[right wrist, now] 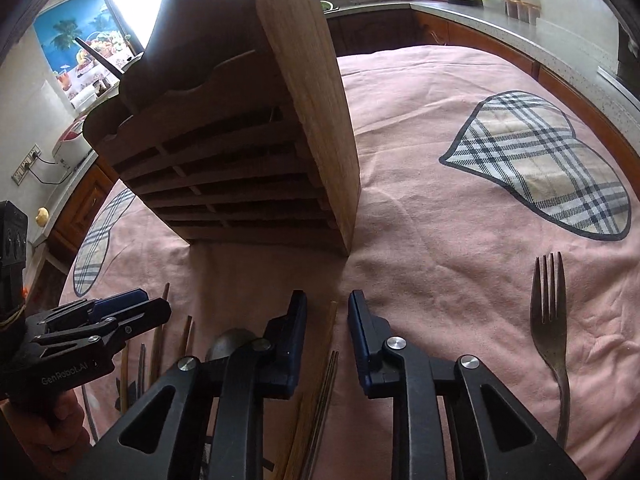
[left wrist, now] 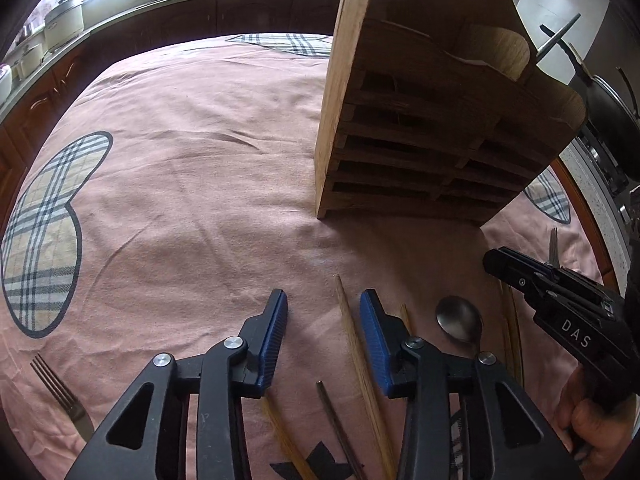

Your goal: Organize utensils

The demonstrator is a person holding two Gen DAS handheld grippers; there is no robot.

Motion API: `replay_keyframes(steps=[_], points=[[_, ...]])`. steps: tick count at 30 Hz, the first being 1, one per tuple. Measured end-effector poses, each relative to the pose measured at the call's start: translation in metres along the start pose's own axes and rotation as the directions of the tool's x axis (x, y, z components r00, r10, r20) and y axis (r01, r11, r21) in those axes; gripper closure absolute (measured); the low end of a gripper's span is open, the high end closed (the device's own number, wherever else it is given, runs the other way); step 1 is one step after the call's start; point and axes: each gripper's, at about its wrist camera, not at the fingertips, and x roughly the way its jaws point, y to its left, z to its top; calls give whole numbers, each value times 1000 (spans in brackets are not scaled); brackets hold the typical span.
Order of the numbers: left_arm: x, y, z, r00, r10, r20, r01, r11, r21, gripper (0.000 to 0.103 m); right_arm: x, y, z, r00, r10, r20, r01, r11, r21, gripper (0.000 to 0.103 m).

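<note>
In the left wrist view, the left gripper (left wrist: 324, 308) hung with its blue pads spread wide and nothing between them but cloth and one light wooden chopstick (left wrist: 356, 344). That stick ran lengthwise along the fingers' own direction, its far tip reaching past the pads toward the wooden utensil holder (left wrist: 420, 128), which stood upright ahead and to the right on the pink tablecloth (left wrist: 192, 168). A spoon (left wrist: 459, 322) lay just right of the right-hand pad, a fork (left wrist: 60, 396) well off to the left, and the right gripper (left wrist: 520, 272) entered from the right edge, its finger state hard to tell there. In the right wrist view, the right gripper (right wrist: 327, 312) was likewise parted and empty, with chopsticks (right wrist: 320, 380) lying between its fingers, again parallel to them and pointing at the holder (right wrist: 248, 140) directly ahead. A second fork (right wrist: 550, 320) lay apart to the right. Both hands seemed about equally near a stick; closing across its narrow width looked the natural grasp.
</note>
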Motion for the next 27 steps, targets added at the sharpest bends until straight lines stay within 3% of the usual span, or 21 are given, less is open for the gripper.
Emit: replay_keyframes(steps=[1, 3, 15, 27], points=[[2, -2, 1, 1000, 2, -2, -2, 1000, 8, 85, 0, 0, 0, 1000, 0, -1, 0, 1000, 1, 89], [5, -5, 1, 1000, -15, -10, 16, 1000, 8, 94, 0, -3, -1, 1000, 7, -1, -7, 1000, 11, 97], [-37, 2, -7, 992, -106, 65, 109, 993, -43, 96, -40, -5, 1, 994, 75, 77, -79, 996, 48, 98], [-131, 21, -40, 968, -167, 188, 180, 982, -56, 97, -99, 6, -3, 977, 114, 183, -122, 992, 34, 98]])
